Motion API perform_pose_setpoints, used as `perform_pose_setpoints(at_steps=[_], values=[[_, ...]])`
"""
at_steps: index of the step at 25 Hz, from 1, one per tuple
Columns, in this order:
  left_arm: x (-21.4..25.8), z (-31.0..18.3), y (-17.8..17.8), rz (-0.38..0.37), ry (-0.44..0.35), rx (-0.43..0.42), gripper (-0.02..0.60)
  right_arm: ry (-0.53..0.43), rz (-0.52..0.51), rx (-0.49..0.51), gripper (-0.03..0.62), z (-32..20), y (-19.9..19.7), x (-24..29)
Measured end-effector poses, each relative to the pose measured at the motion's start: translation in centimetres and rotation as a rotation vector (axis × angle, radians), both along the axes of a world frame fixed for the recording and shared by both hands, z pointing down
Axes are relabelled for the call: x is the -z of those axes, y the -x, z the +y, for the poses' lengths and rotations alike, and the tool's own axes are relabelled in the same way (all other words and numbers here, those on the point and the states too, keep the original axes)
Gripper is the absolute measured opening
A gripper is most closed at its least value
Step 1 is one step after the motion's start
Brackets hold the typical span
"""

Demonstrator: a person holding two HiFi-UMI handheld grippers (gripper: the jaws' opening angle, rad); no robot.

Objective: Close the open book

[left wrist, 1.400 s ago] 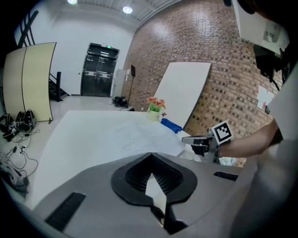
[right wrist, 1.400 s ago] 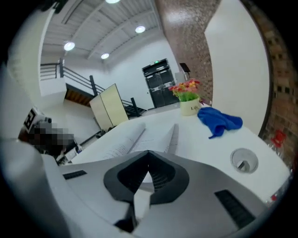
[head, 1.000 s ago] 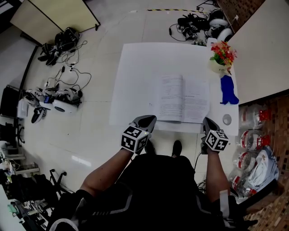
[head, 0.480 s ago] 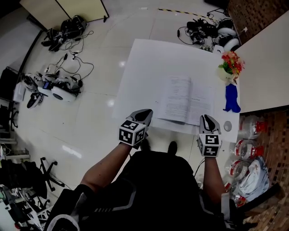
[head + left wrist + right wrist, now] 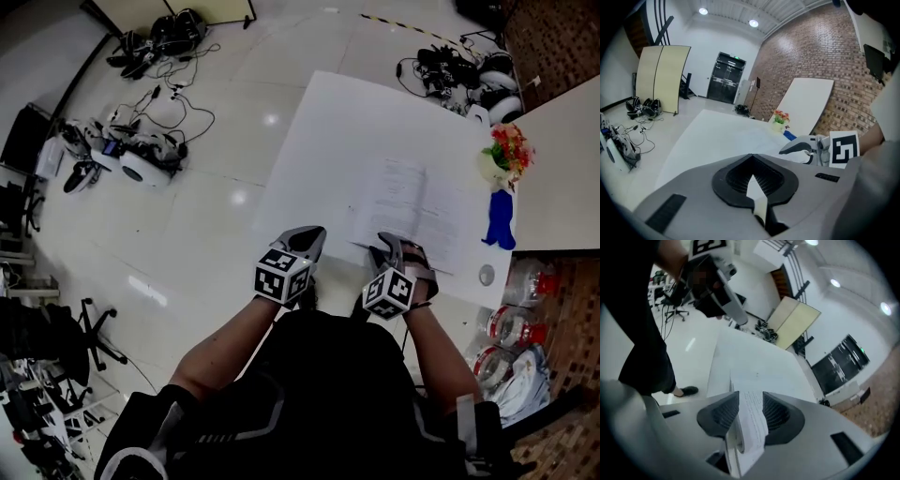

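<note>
**At the table's near edge: right jaws wide around the book's pages**

On the white table [image 5: 337, 141], the head view shows the book [image 5: 412, 202] lying open toward the right side, near a pot of flowers [image 5: 508, 150] and a blue object [image 5: 500, 225]. The left gripper [image 5: 307, 239] sits at the table's near edge, left of the book and apart from it. The right gripper [image 5: 394, 246] reaches the book's near edge.

Along the left gripper's own jaws, its view shows the tips drawn together with nothing gripped, white tabletop beyond.

Between the right gripper's pads [image 5: 723, 417], its view shows a curled sheaf of printed pages [image 5: 752, 427]. These jaws have just been opening; they stand wide, released, and do not press on the paper.
</note>
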State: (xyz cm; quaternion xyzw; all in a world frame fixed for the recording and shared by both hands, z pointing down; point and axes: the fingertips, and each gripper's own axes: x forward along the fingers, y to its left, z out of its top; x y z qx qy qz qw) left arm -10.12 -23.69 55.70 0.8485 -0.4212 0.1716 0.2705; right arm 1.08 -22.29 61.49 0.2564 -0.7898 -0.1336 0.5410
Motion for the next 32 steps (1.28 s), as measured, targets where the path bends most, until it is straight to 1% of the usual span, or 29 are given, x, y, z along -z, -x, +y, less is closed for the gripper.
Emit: perform_pose_setpoints(at_steps=[2, 4, 6, 9, 14, 17, 18, 19, 23, 26, 32], values=[[0.0, 0.4, 0.4, 0.003, 0.002, 0.01, -0.006, 0.005, 0.091, 0.088, 0.115, 0.3, 0.9, -1.9], [-0.1, 0.6, 1.0, 0.006, 0.004, 0.017, -0.006, 0.023, 0.149, 0.137, 0.115, 0.4, 1.5, -3.4], [-0.2, 0.7, 1.8, 0.008, 0.007, 0.022, -0.006, 0.027, 0.181, 0.157, 0.115, 0.2, 2.0, -4.3], [-0.4, 1.0, 2.8, 0.011, 0.011, 0.033, -0.006, 0.017, 0.194, 0.156, 0.115, -0.2, 2.3, -4.7], [-0.9, 1.5, 3.1, 0.015, 0.02, 0.041, -0.006, 0.017, 0.14, 0.138, 0.114, -0.1, 2.1, -4.5], [-0.8, 1.3, 2.9, 0.017, 0.019, 0.033, -0.006, 0.016, 0.099, 0.111, 0.11, 0.1, 2.1, -4.3], [-0.8, 1.2, 2.8, 0.017, 0.017, 0.029, -0.006, 0.006, 0.091, 0.105, 0.084, 0.1, 2.1, -4.1], [-0.7, 1.1, 2.7, 0.016, 0.015, 0.024, -0.006, -0.01, 0.088, 0.102, 0.041, 0.1, 2.2, -3.9], [0.0, 0.8, 2.3, 0.011, 0.004, 0.002, -0.006, -0.061, 0.051, 0.073, 0.021, -0.2, 2.5, -2.9], [0.2, 0.5, 1.5, 0.009, -0.004, -0.016, -0.006, -0.078, -0.019, 0.026, 0.014, -0.5, 2.3, -1.7], [0.8, 0.0, 0.2, 0.002, -0.014, -0.066, -0.006, -0.158, -0.224, -0.134, 0.008, -0.5, 0.3, 2.6]])
